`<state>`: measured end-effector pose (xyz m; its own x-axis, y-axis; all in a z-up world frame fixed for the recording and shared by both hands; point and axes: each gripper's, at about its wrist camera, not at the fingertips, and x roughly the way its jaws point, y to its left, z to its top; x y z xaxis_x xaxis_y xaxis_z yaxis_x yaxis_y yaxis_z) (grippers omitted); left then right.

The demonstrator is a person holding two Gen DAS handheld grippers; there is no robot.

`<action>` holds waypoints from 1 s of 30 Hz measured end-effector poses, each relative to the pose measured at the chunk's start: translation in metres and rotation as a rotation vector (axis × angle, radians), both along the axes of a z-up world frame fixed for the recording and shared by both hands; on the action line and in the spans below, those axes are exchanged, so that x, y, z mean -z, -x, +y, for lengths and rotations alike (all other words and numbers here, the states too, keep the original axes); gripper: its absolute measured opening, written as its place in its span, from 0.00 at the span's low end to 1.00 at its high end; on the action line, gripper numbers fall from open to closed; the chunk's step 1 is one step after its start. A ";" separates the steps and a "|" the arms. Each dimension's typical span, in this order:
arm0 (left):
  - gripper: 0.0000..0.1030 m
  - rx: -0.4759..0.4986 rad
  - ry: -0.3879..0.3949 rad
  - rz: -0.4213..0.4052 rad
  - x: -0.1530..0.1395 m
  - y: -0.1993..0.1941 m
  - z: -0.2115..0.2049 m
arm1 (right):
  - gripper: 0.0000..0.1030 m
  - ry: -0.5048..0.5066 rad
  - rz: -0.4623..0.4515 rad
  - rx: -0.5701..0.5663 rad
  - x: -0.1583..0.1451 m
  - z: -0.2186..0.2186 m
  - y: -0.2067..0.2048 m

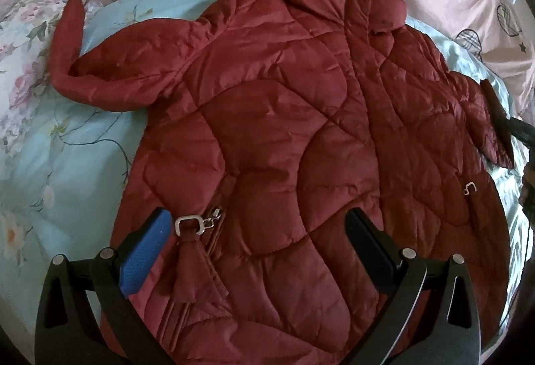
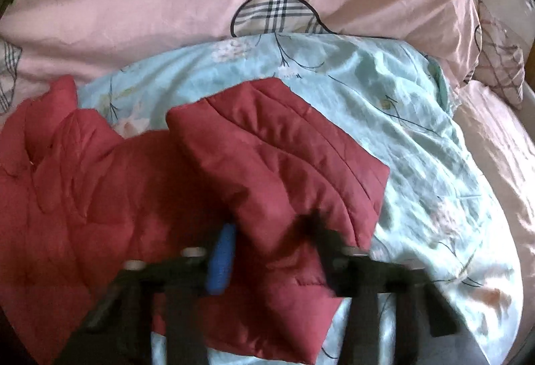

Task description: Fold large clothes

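Left hand-held gripper (image 1: 255,231) gapes wide; right hand-held gripper (image 2: 267,231) looks clamped, blurred.

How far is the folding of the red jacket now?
Done: the red quilted jacket lies front up on the light blue floral quilt, body flat. In hand: the right gripper seems to have the right sleeve between its fingers; blur hides the grip. The left gripper is open above the hem. Left: the left sleeve is still spread out, and the body is unfolded.

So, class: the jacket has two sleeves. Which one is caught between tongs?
The right sleeve, folded up between the right tongs. The left sleeve lies loose on the floral quilt, away from the open left tongs.
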<state>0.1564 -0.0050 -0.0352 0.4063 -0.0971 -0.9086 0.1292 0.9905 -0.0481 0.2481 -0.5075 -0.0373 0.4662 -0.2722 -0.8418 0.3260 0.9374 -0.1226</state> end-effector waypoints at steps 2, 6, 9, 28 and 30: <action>1.00 0.005 0.002 0.001 0.001 -0.002 -0.001 | 0.17 -0.014 -0.022 -0.016 -0.006 0.007 0.001; 1.00 0.013 0.008 -0.003 0.001 -0.004 -0.001 | 0.14 -0.056 -0.077 -0.077 -0.019 0.038 0.005; 1.00 0.018 0.015 -0.010 -0.001 -0.003 -0.001 | 0.13 -0.101 -0.105 -0.131 -0.024 0.067 0.006; 1.00 0.020 0.230 -0.037 -0.020 -0.007 0.036 | 0.12 -0.347 -0.064 -0.541 0.009 0.276 -0.004; 1.00 0.022 0.274 -0.035 -0.023 -0.013 0.043 | 0.12 -0.375 -0.051 -0.580 0.017 0.295 -0.002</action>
